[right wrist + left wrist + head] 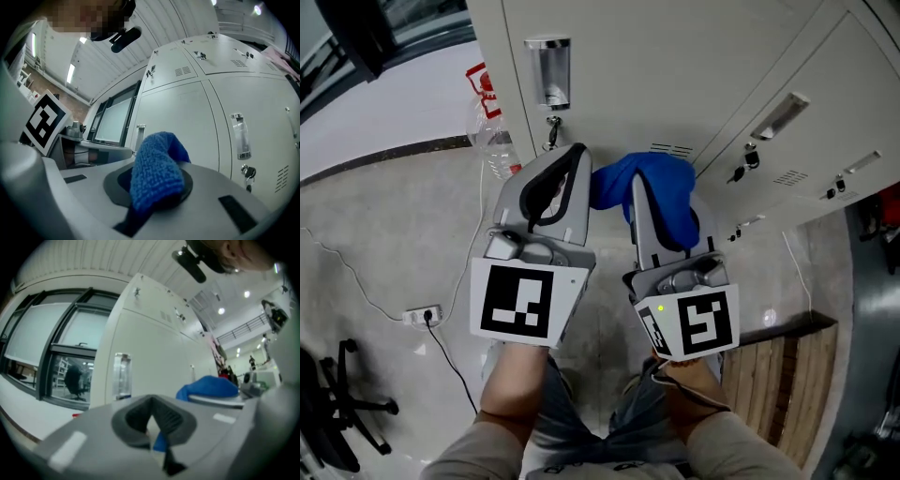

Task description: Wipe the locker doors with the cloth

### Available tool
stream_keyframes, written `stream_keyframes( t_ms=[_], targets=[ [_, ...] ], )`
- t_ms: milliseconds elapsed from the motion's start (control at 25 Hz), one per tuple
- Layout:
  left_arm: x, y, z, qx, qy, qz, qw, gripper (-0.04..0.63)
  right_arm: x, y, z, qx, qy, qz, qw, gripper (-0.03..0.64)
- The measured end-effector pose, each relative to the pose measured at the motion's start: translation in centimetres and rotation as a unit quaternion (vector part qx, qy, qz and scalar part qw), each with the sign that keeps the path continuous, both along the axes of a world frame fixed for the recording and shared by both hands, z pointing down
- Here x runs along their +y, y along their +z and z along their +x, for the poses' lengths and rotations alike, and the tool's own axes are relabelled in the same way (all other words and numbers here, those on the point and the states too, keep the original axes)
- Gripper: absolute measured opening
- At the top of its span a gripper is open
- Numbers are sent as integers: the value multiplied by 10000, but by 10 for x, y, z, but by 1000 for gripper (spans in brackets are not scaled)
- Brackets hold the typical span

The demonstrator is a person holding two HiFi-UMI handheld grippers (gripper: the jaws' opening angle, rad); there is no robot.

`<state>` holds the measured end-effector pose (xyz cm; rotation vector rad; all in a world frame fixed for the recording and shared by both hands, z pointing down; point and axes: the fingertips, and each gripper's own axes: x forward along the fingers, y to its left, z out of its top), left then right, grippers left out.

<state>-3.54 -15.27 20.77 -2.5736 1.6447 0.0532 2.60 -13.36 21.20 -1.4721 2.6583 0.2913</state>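
Observation:
Pale grey locker doors (675,75) fill the top of the head view, each with a label holder (548,70) and a keyed lock (552,129). My right gripper (645,192) is shut on a blue cloth (661,197), which bunches over its jaws close to a locker door. In the right gripper view the blue cloth (157,171) covers the jaws of my right gripper (154,197), with locker doors (187,117) just beyond. My left gripper (574,159) is beside it on the left, shut and empty, its tip near the door under the lock. In the left gripper view my left gripper (152,430) has its pads meeting, and the cloth (208,386) lies to the right.
A clear plastic bottle (492,141) stands on the floor at the locker's left corner. A power strip (424,315) with its cable lies on the floor at the left, near an office chair base (337,403). A wooden bench (787,375) sits at the lower right.

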Motion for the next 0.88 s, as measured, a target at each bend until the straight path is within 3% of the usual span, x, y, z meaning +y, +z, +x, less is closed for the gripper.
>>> stream_keyframes(
  t_ms=[600,880],
  targets=[
    [-14,19,18,-137,50,-81,9999,2,-22,17,22,-246,132,-192,9994,31],
    [-21,23,17,-76,-16,-115,9999,2,-24,19,11,-247,2,-201,9995,32]
  ],
)
